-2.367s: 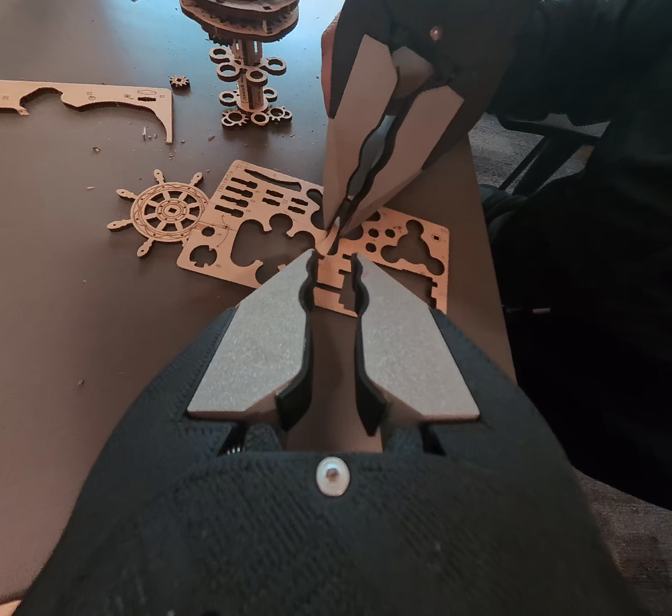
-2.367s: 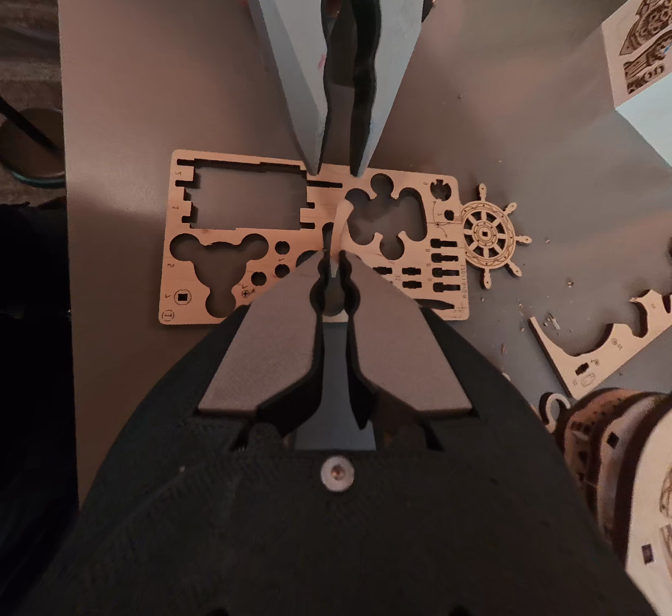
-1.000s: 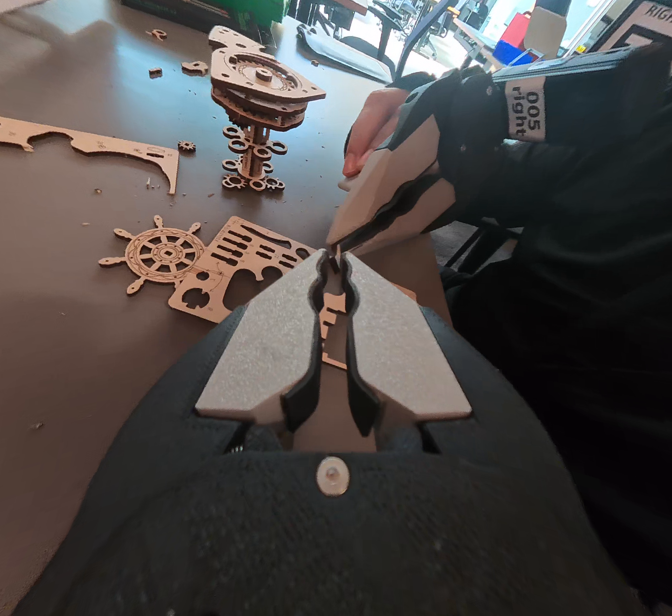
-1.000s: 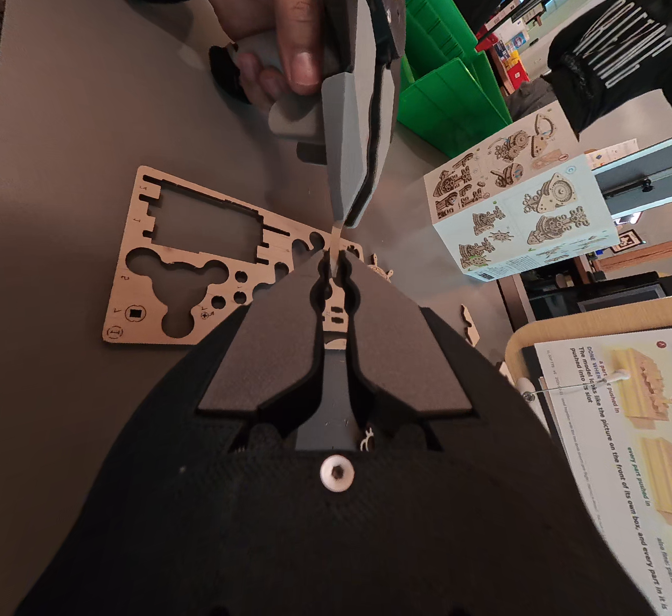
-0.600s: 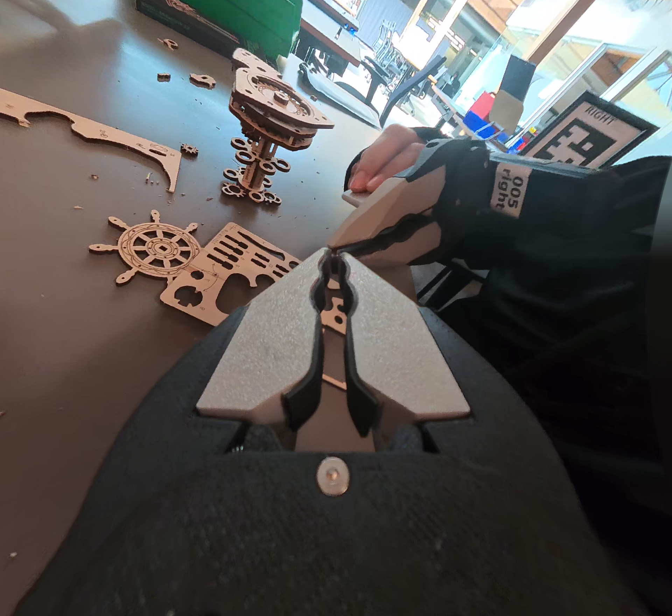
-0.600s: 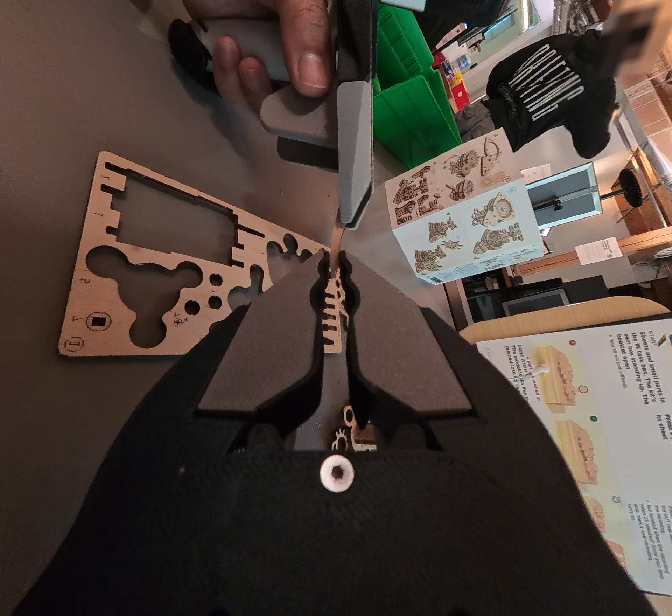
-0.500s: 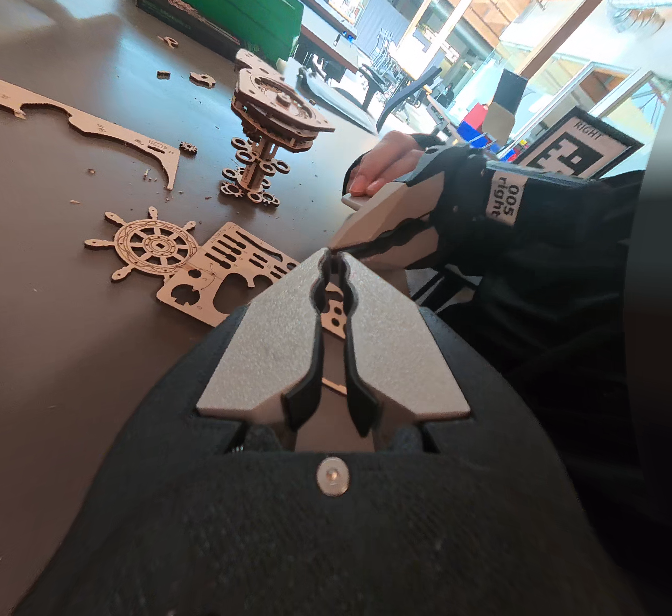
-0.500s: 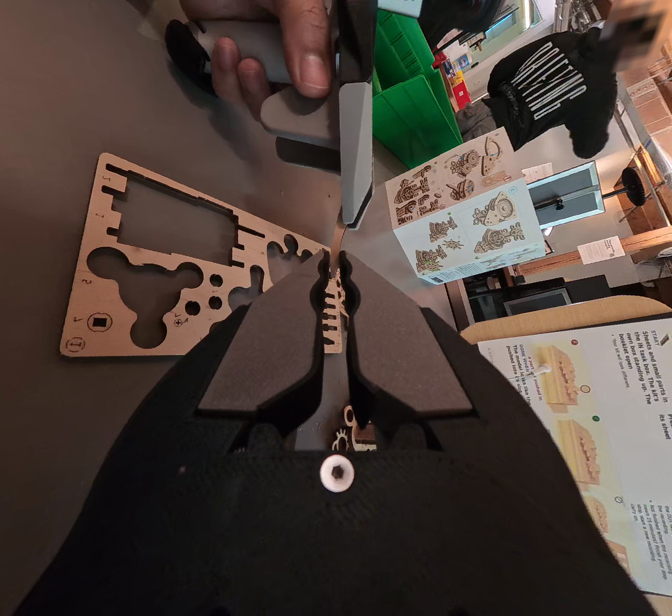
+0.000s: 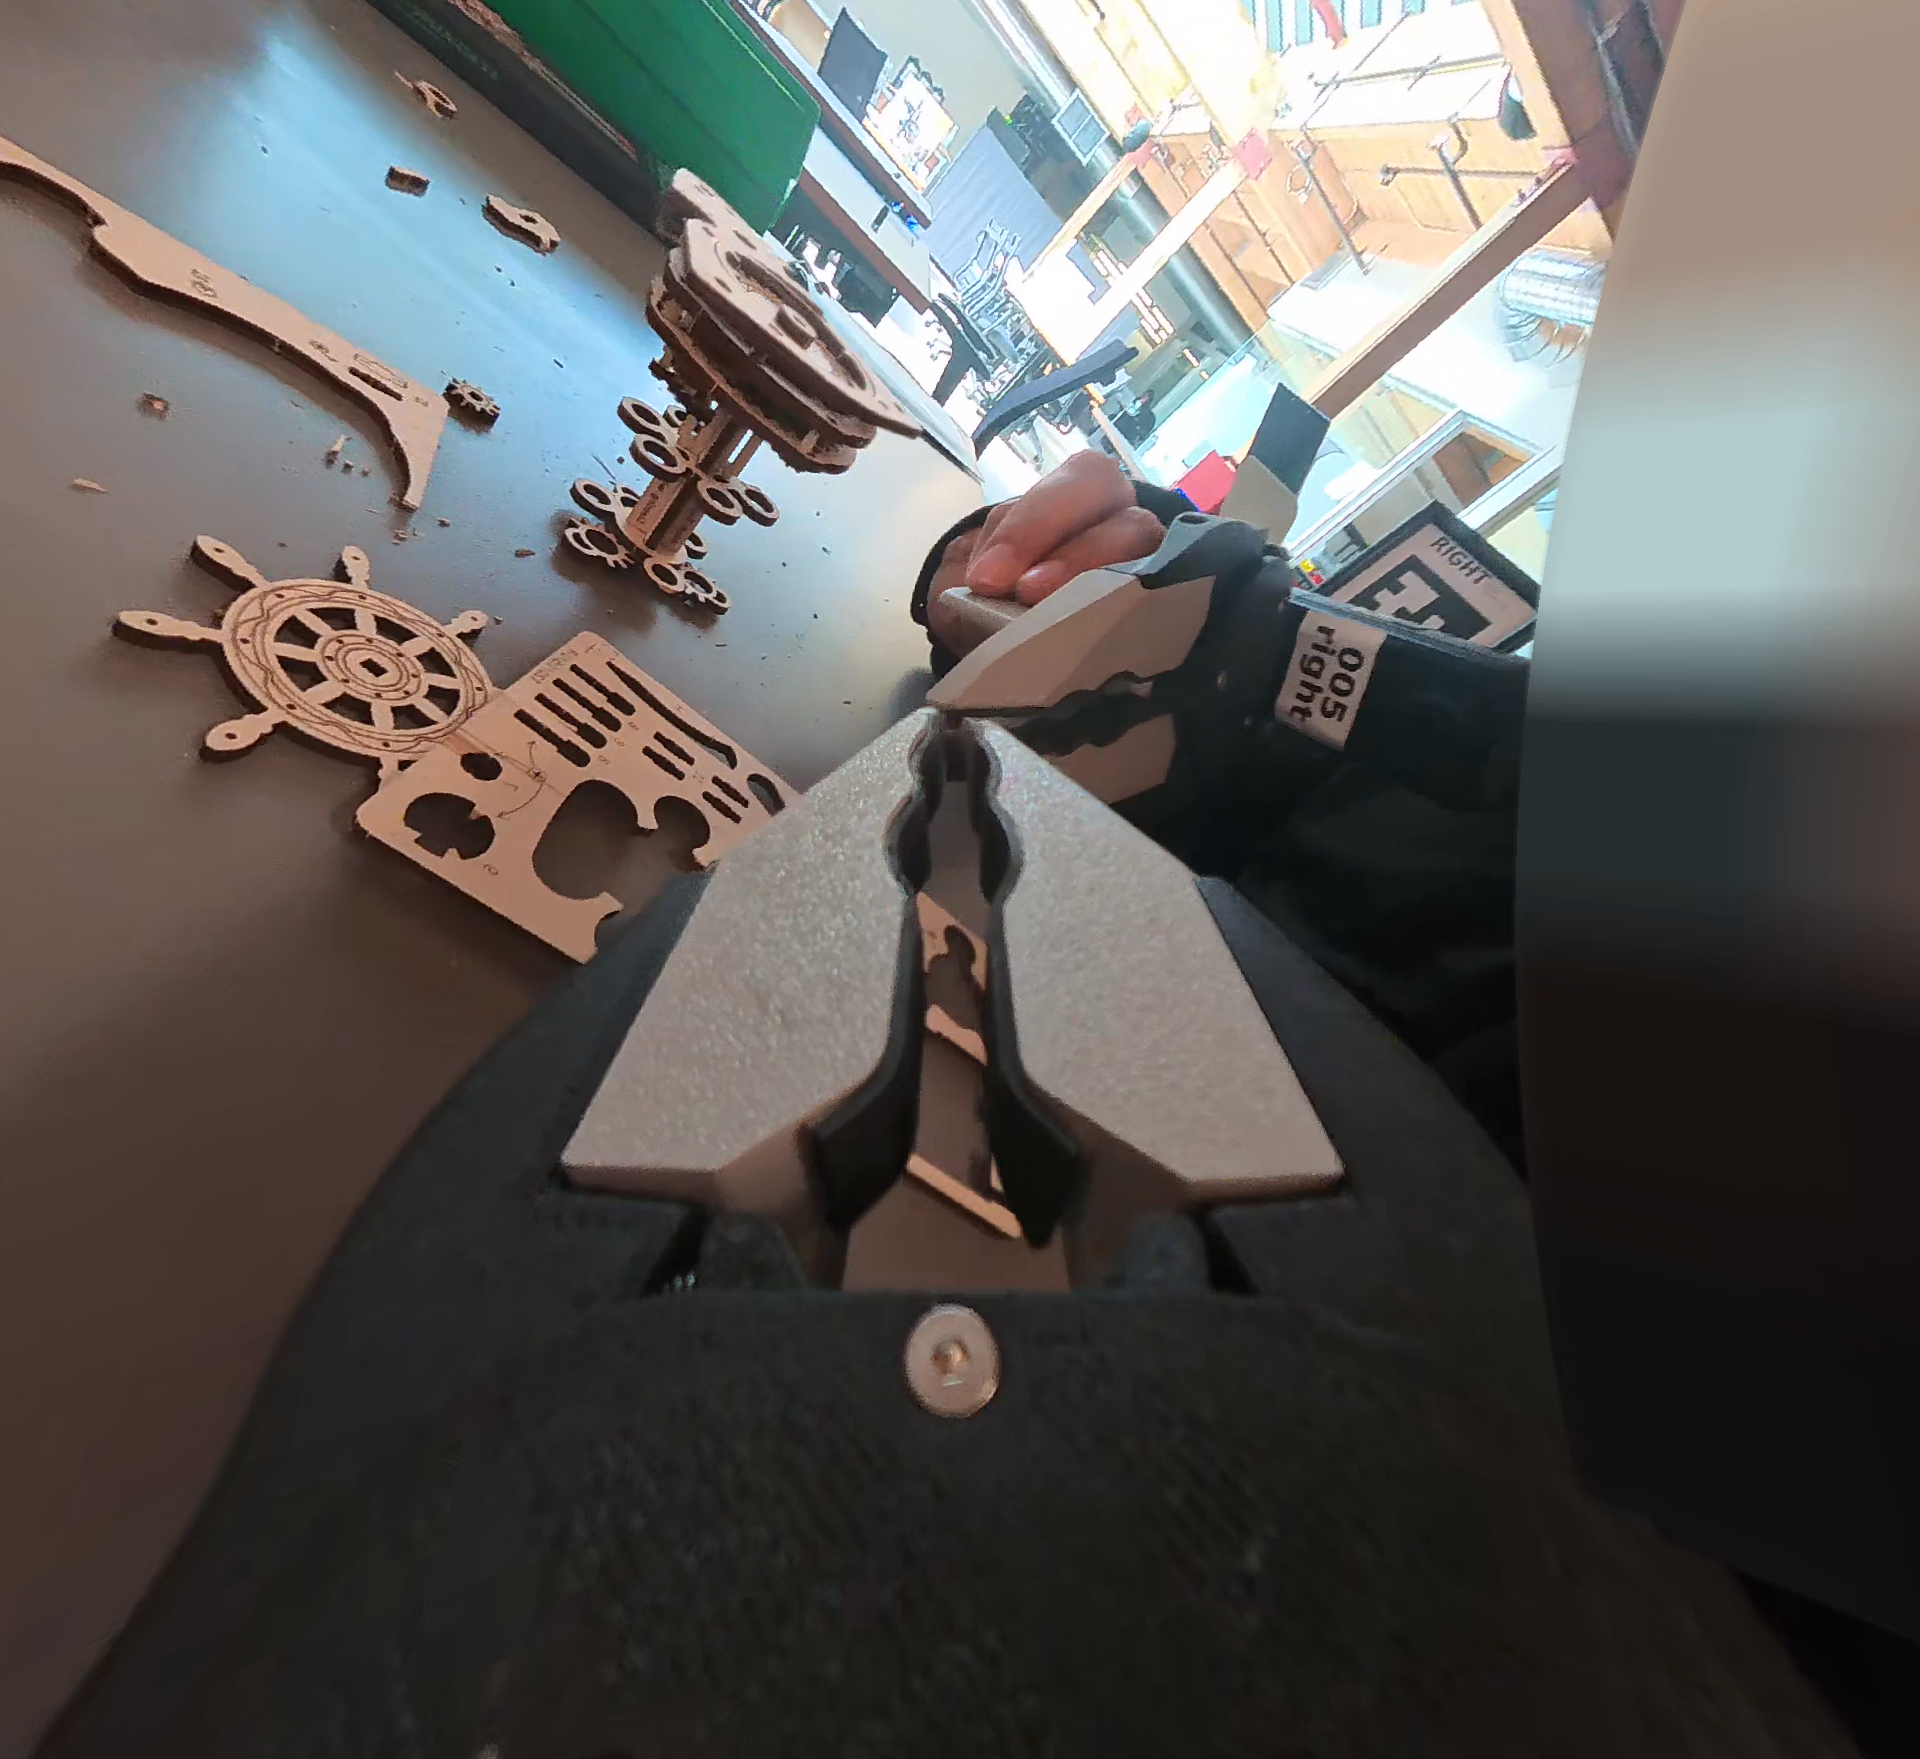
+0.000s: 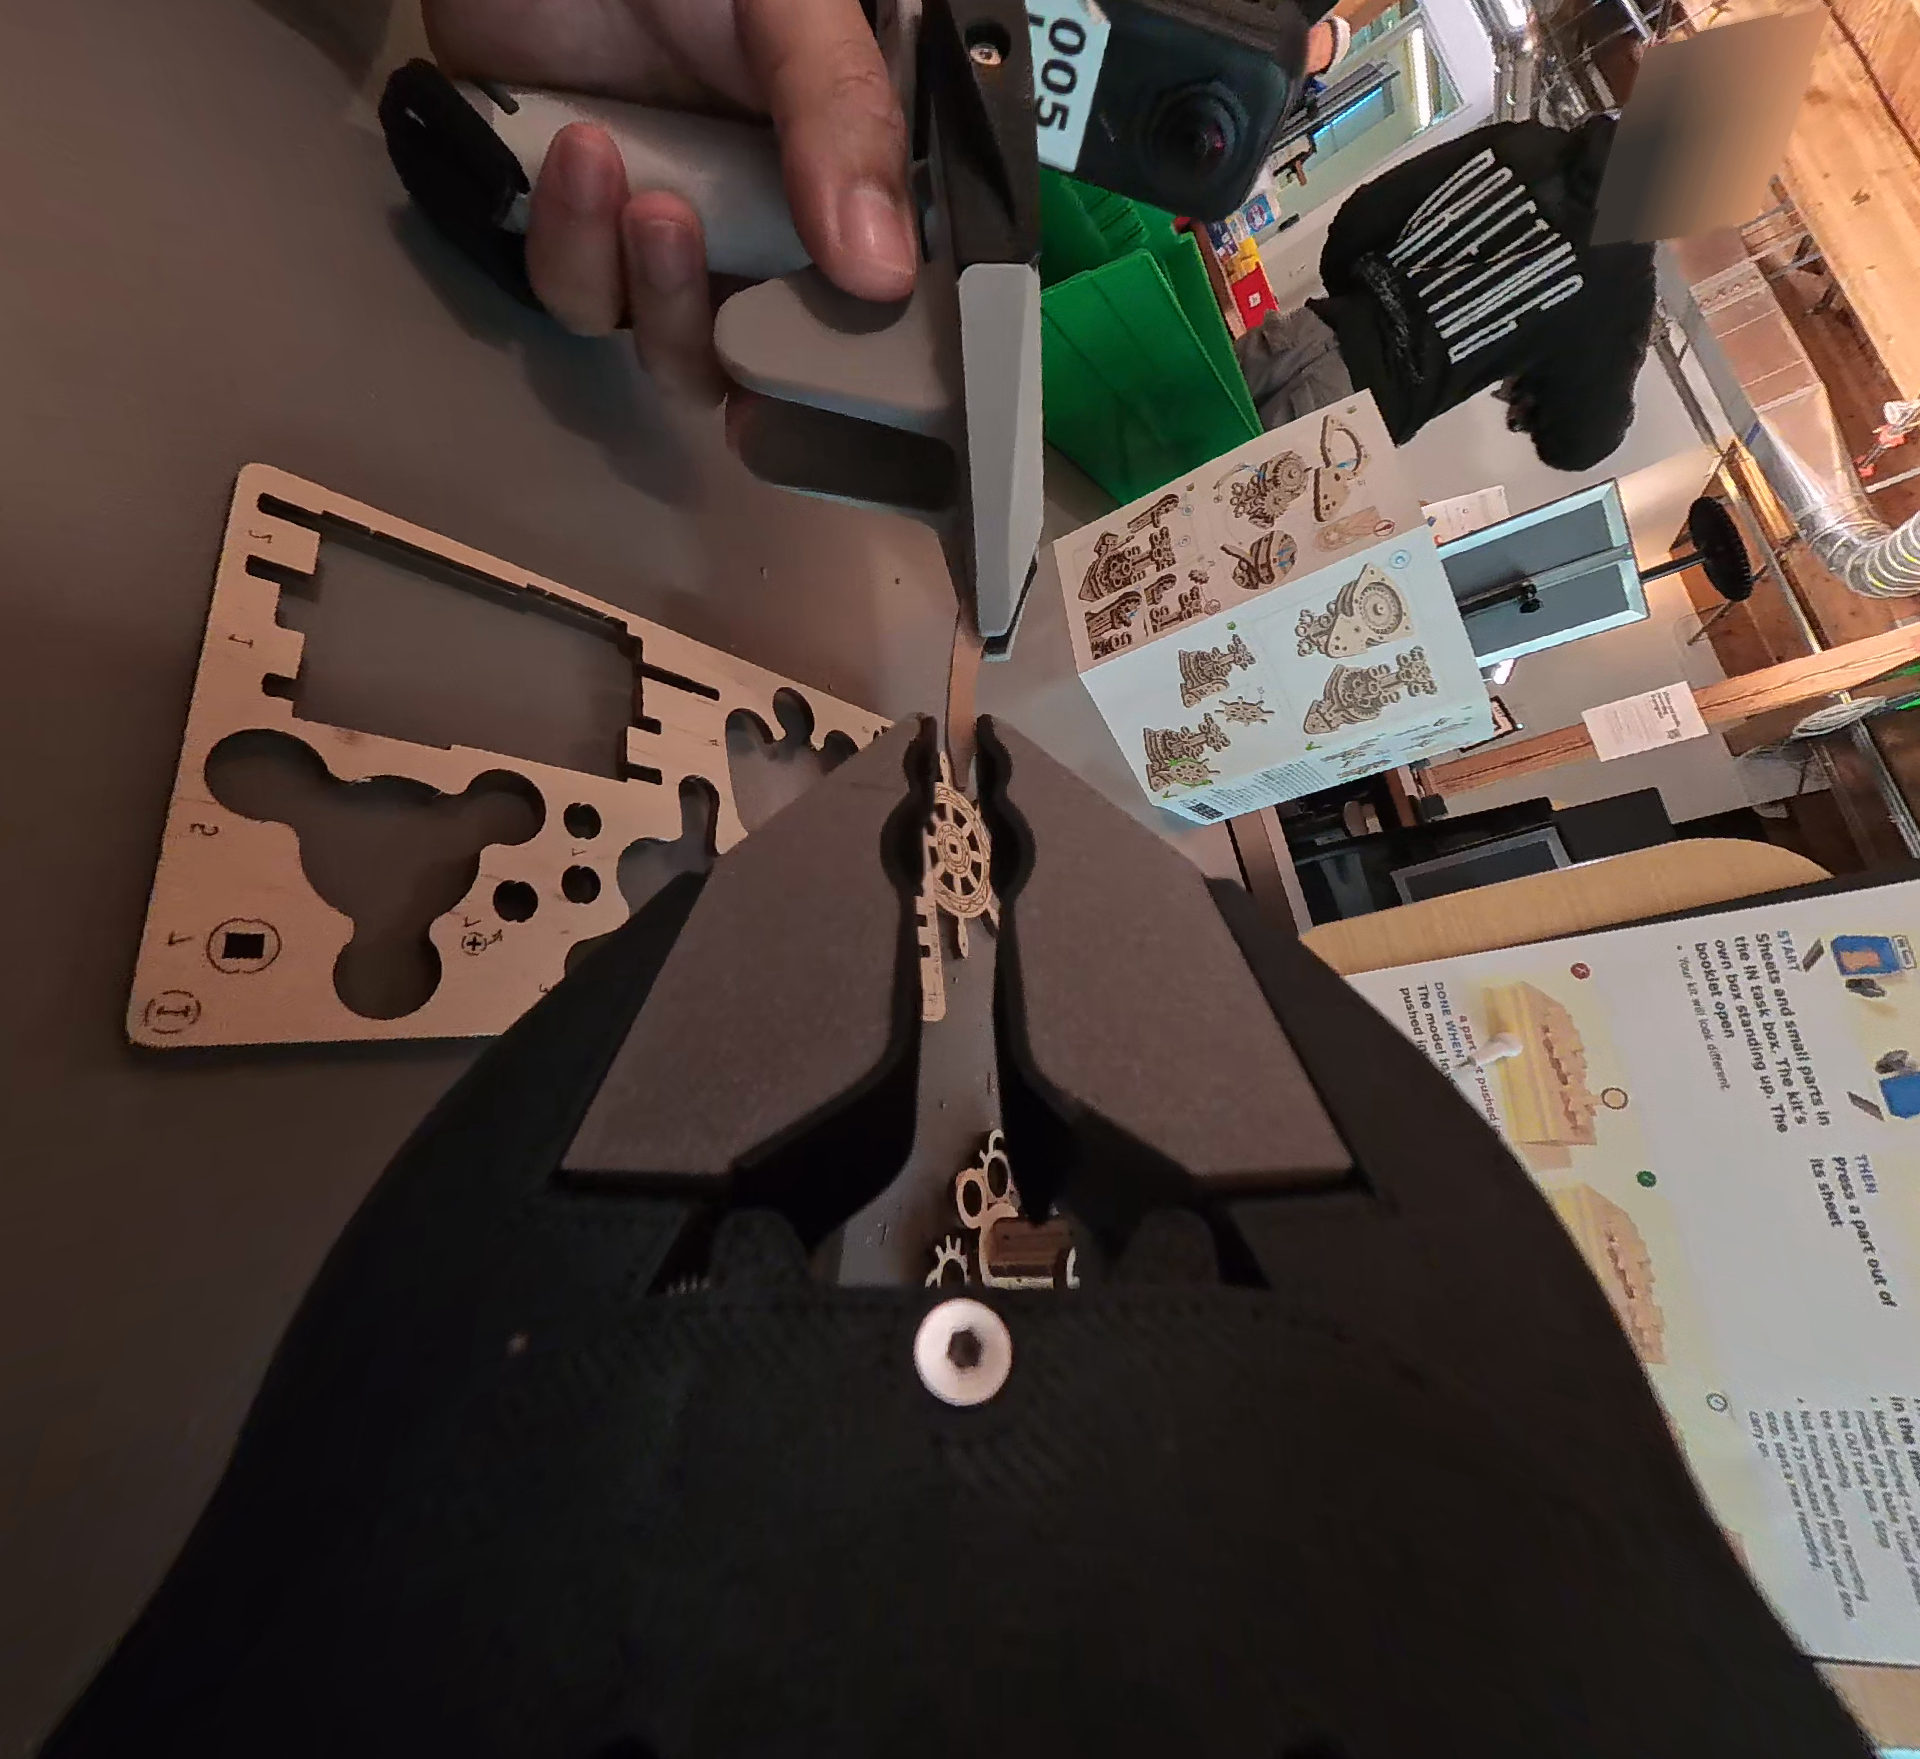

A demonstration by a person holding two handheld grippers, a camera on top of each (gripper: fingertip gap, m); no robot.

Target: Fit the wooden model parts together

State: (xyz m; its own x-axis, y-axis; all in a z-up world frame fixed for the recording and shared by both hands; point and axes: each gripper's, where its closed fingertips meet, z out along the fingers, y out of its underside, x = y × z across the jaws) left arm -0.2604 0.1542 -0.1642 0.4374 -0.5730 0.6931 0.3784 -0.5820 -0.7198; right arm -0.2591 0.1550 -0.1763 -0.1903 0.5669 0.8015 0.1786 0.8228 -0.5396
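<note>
Nearby, ship's wheel [image 9: 348, 670], punched sheet [image 10: 416, 774], box [image 10: 1278, 608]

Green bins [image 10: 1132, 359] upper centre; instruction sheet [image 10: 1704, 1190] lower right; person in black hoodie [image 10: 1475, 286] upper right.

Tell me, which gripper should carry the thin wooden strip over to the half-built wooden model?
Probably the left gripper: it and the right gripper both pinch the thin wooden strip, but only it faces the half-built wooden model.

Grey table [image 9: 156, 878]: cutout sheet [image 10: 343, 774], ship wheel [image 9: 332, 660], model assy [image 9: 727, 421]
</note>
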